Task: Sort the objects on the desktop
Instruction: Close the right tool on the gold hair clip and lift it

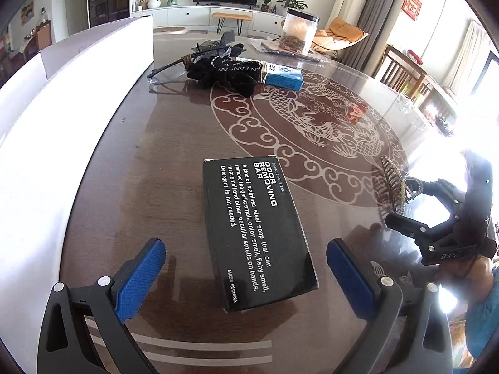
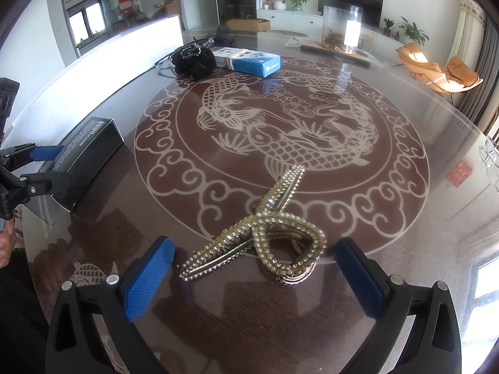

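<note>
L gripper [image 1: 246, 268] sits at bottom of left wrist view, jaws wide, blue pads either side of the black box [image 1: 259, 230] w/o touching it. Box lies flat on the table [image 1: 174, 143], centre-low in frame, white print "ODOR REMOVING BAR" facing up. In the right wrist view the same box [image 2: 84, 155] shows at mid-left, w/ the L gripper's blue pad beside its near end.

R gripper [image 2: 254, 265] at bottom of right wrist view, jaws wide too, nothing held. Betw. its pads lies the pearl hair clip [image 2: 259, 237], gold w/ pearl and rhinestone trim, resting on the table's fish pattern edge; pads near it but apart. In left wrist view the clip [image 1: 397, 184] appears at right edge, just in front of the R gripper [image 1: 405, 205].

Upper centre of left view: black scrunchie [image 1: 224, 71] touching a blue-white carton [image 1: 280, 76], glasses [image 1: 168, 73] just left of them. Clear jar [image 1: 299, 31] farther back, upper centre-right. White box wall [image 1: 78, 87] runs along left side of frame.
</note>
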### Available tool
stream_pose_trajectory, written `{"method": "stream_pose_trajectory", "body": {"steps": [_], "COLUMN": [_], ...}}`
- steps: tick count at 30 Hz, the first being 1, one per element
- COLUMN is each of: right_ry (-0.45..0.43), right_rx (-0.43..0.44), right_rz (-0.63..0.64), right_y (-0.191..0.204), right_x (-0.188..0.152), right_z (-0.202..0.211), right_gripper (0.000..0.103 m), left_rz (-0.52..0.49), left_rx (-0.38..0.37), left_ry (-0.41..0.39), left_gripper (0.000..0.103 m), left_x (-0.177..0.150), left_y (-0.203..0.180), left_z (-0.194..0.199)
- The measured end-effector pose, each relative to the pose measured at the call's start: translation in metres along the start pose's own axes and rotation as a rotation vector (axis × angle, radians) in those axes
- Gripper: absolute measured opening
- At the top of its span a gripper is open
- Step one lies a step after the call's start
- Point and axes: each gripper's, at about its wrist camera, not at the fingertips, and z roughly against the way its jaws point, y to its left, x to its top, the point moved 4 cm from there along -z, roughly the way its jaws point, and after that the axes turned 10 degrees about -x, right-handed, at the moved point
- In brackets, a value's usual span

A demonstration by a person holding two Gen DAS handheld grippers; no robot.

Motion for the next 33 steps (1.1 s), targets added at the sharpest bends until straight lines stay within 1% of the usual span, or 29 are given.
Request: {"method": "stream_pose_trajectory", "body": {"steps": [2, 3, 6, 7, 9, 11, 13, 14, 15, 16, 17, 18, 19, 20, 22, 26, 30, 33], "right_ry": [0.009, 0.014, 0.034, 0.040, 0.045, 0.034, 0.030, 0.034, 0.039, 0.023, 0.017, 0.017, 0.021, 0.021, 0.000, -0.038, -0.043, -0.013], "right_rx": [0.026, 0.040, 0.071, 0.082, 0.109, 0.093, 0.055, 0.039, 0.020, -0.015, -0.052, -0.032, -0.014, -0.015, -0.028, 0.004, 0.017, -0.004], "right_rz": [0.019, 0.035, 0.071, 0.071, 0.054, 0.028, 0.006, -0.001, -0.007, 0.001, 0.013, 0.004, -0.014, -0.020, -0.018, -0.054, -0.054, -0.030], "right_y": [-0.001, -0.001, 0.000, 0.001, 0.005, 0.009, 0.011, 0.012, 0.011, 0.010, 0.009, 0.006, 0.002, -0.001, -0.006, -0.015, -0.014, -0.010], "right_x": [0.000, 0.000, 0.001, 0.002, 0.005, 0.008, 0.009, 0.009, 0.007, 0.007, 0.006, 0.006, 0.006, 0.004, 0.004, 0.005, 0.007, 0.001], "right_z": [0.000, 0.001, 0.000, 0.000, 0.001, 0.003, 0.002, 0.000, -0.002, -0.001, 0.001, 0.003, 0.005, 0.007, 0.013, 0.030, 0.039, 0.036], "right_gripper": [0.103, 0.103, 0.103, 0.103, 0.103, 0.103, 0.103, 0.101, 0.098, 0.084, 0.074, 0.072, 0.071, 0.071, 0.071, 0.070, 0.070, 0.071], "left_rz": [-0.001, -0.001, -0.022, -0.037, -0.072, -0.093, -0.086, -0.073, -0.053, -0.033, -0.033, -0.031, -0.040, -0.045, -0.053, -0.026, 0.007, 0.030], "left_rx": [-0.051, -0.054, -0.014, 0.007, 0.095, 0.192, 0.259, 0.254, 0.223, 0.207, 0.218, 0.205, 0.207, 0.216, 0.209, 0.163, 0.154, 0.143], "left_ry": [-0.004, 0.007, 0.060, 0.085, 0.123, 0.128, 0.148, 0.131, 0.113, 0.094, 0.078, 0.084, 0.080, 0.076, 0.039, -0.002, -0.010, 0.003], "left_gripper": [0.103, 0.103, 0.103, 0.103, 0.103, 0.103, 0.103, 0.102, 0.087, 0.067, 0.057, 0.058, 0.058, 0.058, 0.058, 0.058, 0.058, 0.058], "left_x": [-0.003, -0.004, -0.005, -0.005, -0.003, 0.001, 0.002, 0.002, 0.002, 0.003, 0.004, 0.003, 0.001, 0.000, 0.001, 0.002, -0.004, -0.008], "left_y": [0.001, 0.000, -0.010, -0.015, -0.024, -0.027, -0.026, -0.025, -0.024, -0.023, -0.023, -0.023, -0.024, -0.025, -0.029, -0.034, -0.030, -0.027], "left_z": [0.010, 0.009, -0.006, -0.014, -0.028, -0.036, -0.045, -0.045, -0.044, -0.041, -0.038, -0.037, -0.036, -0.035, -0.025, -0.008, -0.001, -0.001]}}
